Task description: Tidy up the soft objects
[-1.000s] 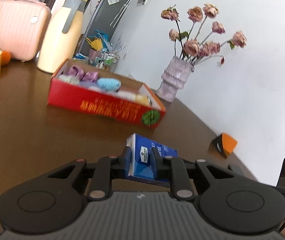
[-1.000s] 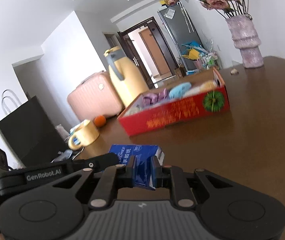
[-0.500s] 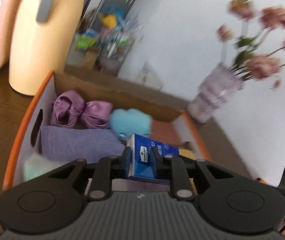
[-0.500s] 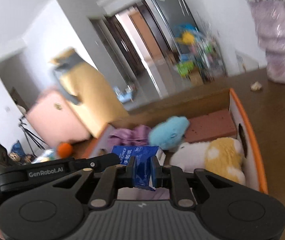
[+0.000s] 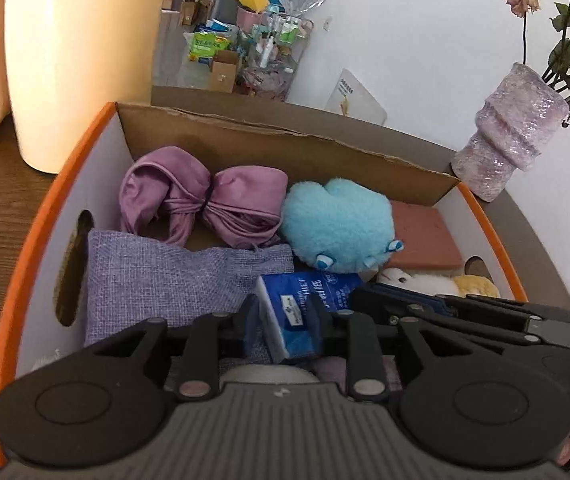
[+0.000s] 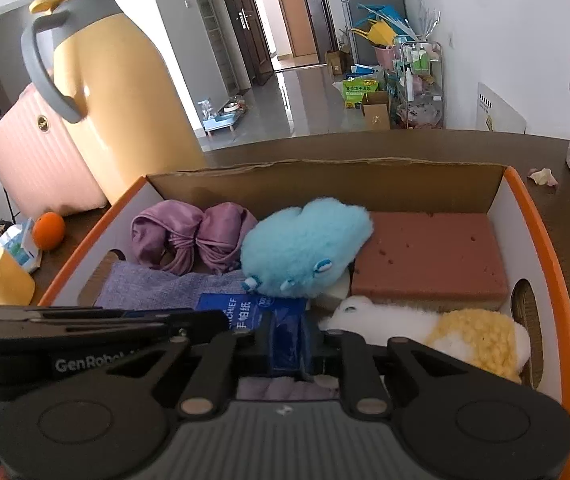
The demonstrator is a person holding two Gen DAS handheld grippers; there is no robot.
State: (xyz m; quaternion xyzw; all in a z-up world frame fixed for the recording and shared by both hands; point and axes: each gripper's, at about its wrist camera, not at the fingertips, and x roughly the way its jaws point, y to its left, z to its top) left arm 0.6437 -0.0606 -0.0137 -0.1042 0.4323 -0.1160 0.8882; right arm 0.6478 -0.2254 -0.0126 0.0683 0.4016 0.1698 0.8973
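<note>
- Both grippers have carried the blue tissue pack (image 5: 305, 312) from over the bare table to a spot above the open box (image 5: 45, 216), so the box's contents now fill both views.
- Left gripper (image 5: 285, 320): its jaws are opening, and the pack sits between them with a gap showing on the left side, so it no longer presses the pack.
- Right gripper (image 6: 285, 344): its jaws are nearly together, clamped on the pack's other end.
- Pack's place: low over the near middle of the box, above the lilac pouch (image 5: 165, 280), just beside the blue plush (image 5: 337, 228) and the white-and-yellow plush (image 6: 445, 332).
- Doing this step well, as I judge it: let the pack settle flat on the pouch before the right jaws part, so it does not tip onto the plush toys.
- Both sets of jaws should part fully, then lift straight up, clear of the box walls and the purple bow (image 5: 201, 200).
</note>
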